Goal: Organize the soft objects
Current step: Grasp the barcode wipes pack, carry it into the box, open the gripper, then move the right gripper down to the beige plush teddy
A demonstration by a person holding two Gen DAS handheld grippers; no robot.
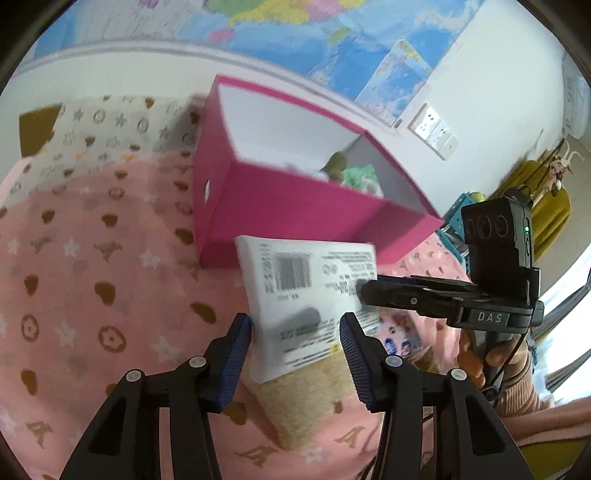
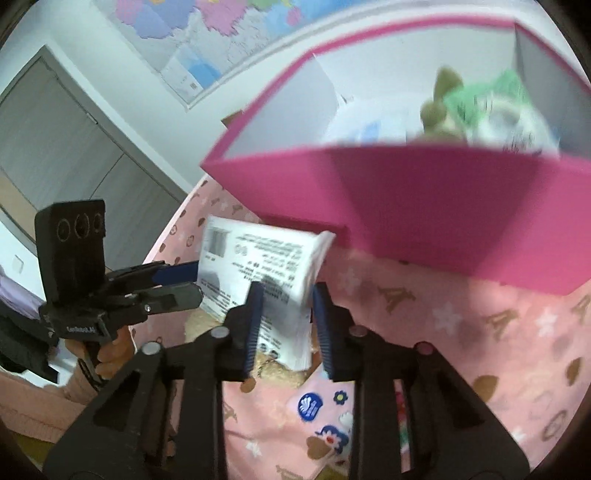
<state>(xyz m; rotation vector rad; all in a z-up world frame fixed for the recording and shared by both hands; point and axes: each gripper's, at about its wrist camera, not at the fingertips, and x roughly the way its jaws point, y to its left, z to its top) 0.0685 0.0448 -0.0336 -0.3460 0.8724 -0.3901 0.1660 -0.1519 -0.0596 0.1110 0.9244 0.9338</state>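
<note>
A white soft pack with a barcode and printed text (image 1: 306,291) hangs above the pink bedspread in front of a pink box (image 1: 295,195). My left gripper (image 1: 295,332) has its blue pads on both sides of the pack's lower end. My right gripper (image 2: 288,317) is shut on the pack's other end (image 2: 273,273); in the left wrist view it comes in from the right (image 1: 369,291). The pink box (image 2: 424,206) is open and holds a green soft item (image 2: 491,99) and an olive plush (image 2: 439,107). A beige plush (image 1: 310,398) lies under the pack.
The pink patterned bedspread (image 1: 92,295) covers the surface. A colourful flat pack (image 2: 325,417) lies on it near me. A wall with a map (image 1: 332,33) and a socket (image 1: 432,129) stands behind the box. A grey door (image 2: 55,147) is at left.
</note>
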